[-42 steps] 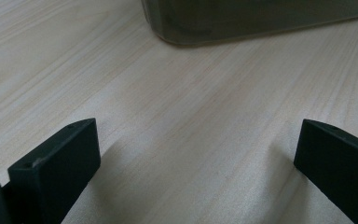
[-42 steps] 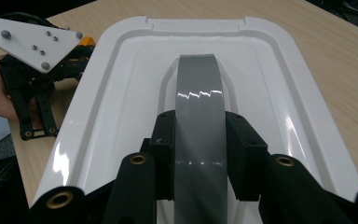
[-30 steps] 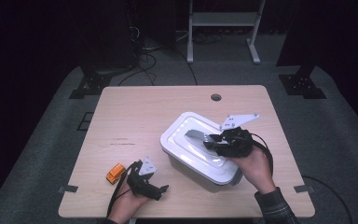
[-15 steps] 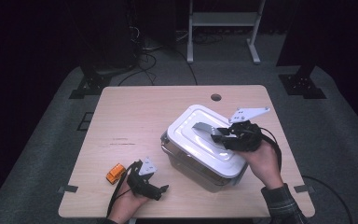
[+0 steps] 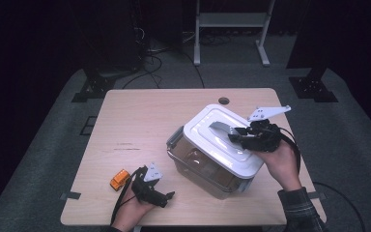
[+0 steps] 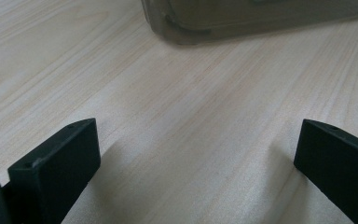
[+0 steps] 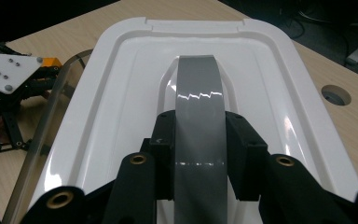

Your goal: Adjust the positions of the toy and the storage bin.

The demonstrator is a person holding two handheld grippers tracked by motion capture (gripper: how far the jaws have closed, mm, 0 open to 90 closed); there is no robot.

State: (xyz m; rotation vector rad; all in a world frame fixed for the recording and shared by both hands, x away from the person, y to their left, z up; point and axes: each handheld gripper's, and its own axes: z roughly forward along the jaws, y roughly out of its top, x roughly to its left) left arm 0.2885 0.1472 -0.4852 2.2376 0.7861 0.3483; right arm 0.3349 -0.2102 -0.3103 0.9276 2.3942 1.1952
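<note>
Since a second ago you have lifted the white lid (image 5: pixel 220 140) so it tilts off the clear box (image 5: pixel 200 166), raised on the side toward the orange toy car (image 5: pixel 120 179). Your right gripper (image 5: pixel 237 135) has its fingers (image 7: pixel 242 154) clamped on the lid's grey handle (image 7: pixel 199 116). Your left gripper (image 5: pixel 166 197) rests on the bench (image 5: pixel 140 121) beside the box, fingers wide apart around nothing.

You have no readable text, label, brand, number or sign here. The white lid (image 5: pixel 221 139) and its grey handle (image 7: pixel 199 98) are plain, the clear box (image 5: pixel 200 168) under the lid carries no marking, and the desk (image 5: pixel 140 121) around the box shows bare wood grain.
</note>
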